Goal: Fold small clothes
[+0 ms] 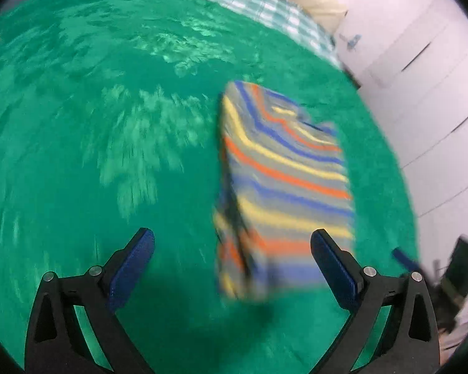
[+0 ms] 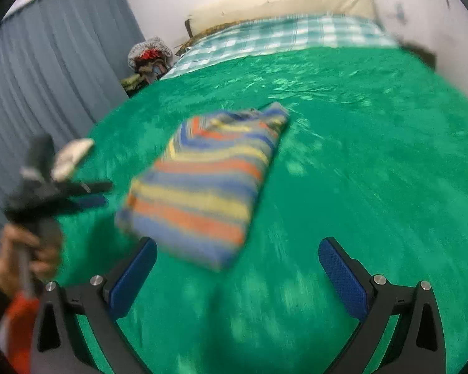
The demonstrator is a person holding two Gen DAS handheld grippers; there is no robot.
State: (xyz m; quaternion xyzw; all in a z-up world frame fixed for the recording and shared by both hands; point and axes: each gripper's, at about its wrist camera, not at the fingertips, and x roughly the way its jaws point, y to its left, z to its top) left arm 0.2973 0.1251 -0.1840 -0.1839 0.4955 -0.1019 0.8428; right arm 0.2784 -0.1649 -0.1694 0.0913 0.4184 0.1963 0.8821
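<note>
A striped garment (image 1: 284,180) in blue, orange, yellow and grey lies folded into a narrow rectangle on the green blanket (image 1: 109,124). My left gripper (image 1: 232,246) is open and empty, held above the blanket, with the garment's near end between its fingers. In the right wrist view the same garment (image 2: 209,184) lies ahead and left of centre. My right gripper (image 2: 237,254) is open and empty above the blanket (image 2: 358,171), the garment's near corner by its left finger. The left gripper (image 2: 87,193) shows blurred at the left, held by a hand.
A green-and-white checked sheet (image 2: 280,37) and a cream pillow (image 2: 280,3) lie at the bed's far end. A grey curtain (image 2: 46,62) hangs at left, with a pile of things (image 2: 148,59) beside the bed. White cabinet doors (image 1: 421,78) stand right of the bed.
</note>
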